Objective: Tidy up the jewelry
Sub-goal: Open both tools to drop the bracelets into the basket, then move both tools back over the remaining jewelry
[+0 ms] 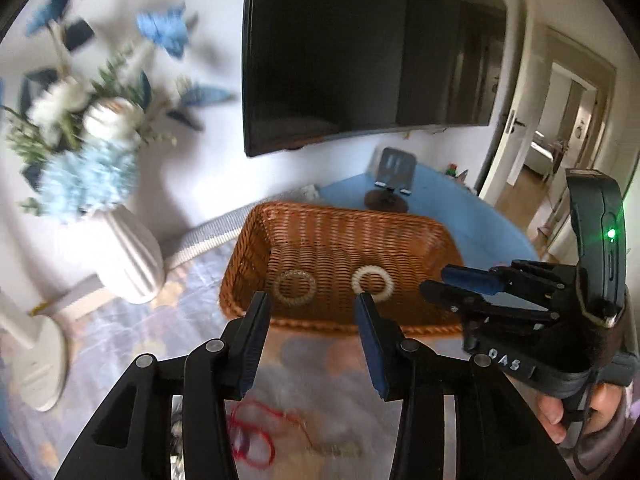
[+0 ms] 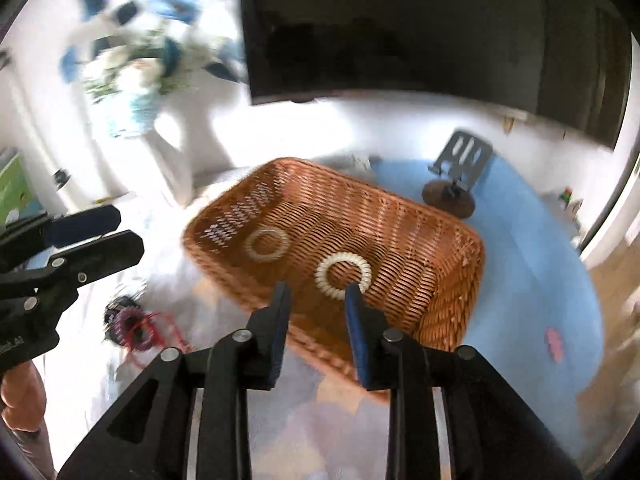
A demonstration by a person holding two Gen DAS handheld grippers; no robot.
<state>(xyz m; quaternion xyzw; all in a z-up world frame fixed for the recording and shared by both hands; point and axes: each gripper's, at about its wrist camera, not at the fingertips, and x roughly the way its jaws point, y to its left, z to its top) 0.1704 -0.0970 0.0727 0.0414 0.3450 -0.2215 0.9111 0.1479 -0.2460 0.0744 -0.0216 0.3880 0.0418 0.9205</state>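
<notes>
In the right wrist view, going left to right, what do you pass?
Left gripper → red cord → clear ring → white ring → phone stand → pink patch.

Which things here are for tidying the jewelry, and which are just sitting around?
For the job: wicker basket, two pale bracelets in it, red cord and dark bracelet on the table, both open tools.

Just around: flower vase, TV, phone stand.
</notes>
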